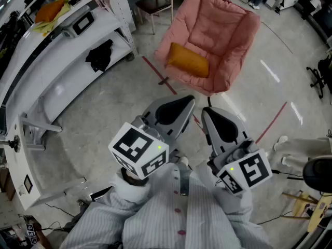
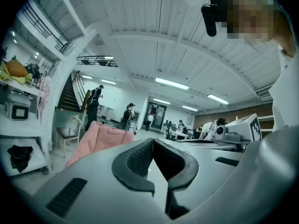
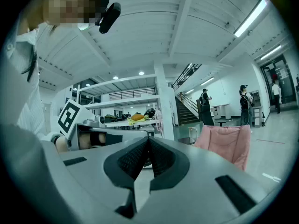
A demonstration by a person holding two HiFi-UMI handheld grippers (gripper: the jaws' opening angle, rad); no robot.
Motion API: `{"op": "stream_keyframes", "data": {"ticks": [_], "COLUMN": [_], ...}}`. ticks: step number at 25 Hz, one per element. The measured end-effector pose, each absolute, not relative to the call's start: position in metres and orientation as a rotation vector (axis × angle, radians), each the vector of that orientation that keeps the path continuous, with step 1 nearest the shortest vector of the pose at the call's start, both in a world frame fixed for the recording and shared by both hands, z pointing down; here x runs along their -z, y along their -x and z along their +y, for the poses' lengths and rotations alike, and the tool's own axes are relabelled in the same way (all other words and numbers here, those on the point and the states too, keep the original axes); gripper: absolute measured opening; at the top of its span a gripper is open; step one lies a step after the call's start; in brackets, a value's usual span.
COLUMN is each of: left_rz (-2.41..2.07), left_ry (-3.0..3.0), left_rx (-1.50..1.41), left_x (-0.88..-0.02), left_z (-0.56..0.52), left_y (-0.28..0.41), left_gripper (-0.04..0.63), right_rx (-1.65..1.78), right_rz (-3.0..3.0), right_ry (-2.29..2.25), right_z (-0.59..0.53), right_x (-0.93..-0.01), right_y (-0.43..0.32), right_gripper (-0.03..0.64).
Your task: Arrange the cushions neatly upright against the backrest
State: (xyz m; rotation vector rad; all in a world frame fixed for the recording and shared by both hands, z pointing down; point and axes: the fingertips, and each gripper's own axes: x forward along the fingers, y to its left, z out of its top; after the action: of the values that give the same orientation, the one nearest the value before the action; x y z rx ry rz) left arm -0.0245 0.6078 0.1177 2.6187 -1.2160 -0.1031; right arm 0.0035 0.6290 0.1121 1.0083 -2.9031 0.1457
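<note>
Left tool [image 1: 189,100] clenched, empty, right tool [image 1: 207,112] clenched, empty, orange cushion [image 1: 188,60] well apart.

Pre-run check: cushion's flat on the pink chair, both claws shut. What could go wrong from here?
1. Left claw and right claw are shut and empty; reaching in like that would likely shove the cushion, not grip it.
2. The cushion lies near the seat edge of the chair; a push could drop it to the floor.
3. The backrest looks soft and reclined, so a stood-up cushion may slump.
</note>
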Motion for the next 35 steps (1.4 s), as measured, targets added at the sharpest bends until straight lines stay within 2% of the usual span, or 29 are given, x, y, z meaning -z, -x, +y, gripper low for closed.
{"op": "stream_keyframes", "data": {"ticks": [19, 35], "left_rz": [-1.312, -1.215], "left_ry": [-2.616, -2.666], "left_rx": [0.112, 0.022], "left_x": [-0.117, -0.126], "left_z": [0.603, 0.414], "left_y": [0.023, 0.077], "left_gripper": [0.011, 0.011], "right_rx": [-0.190, -0.228], "right_rz": [-2.934, -2.867], "right_ry": [-1.037, -1.184], "right_z": [0.626, 0.438], "right_x": [-0.111, -0.116], "right_y": [-0.034, 0.015], "right_gripper": [0.012, 0.012]}}
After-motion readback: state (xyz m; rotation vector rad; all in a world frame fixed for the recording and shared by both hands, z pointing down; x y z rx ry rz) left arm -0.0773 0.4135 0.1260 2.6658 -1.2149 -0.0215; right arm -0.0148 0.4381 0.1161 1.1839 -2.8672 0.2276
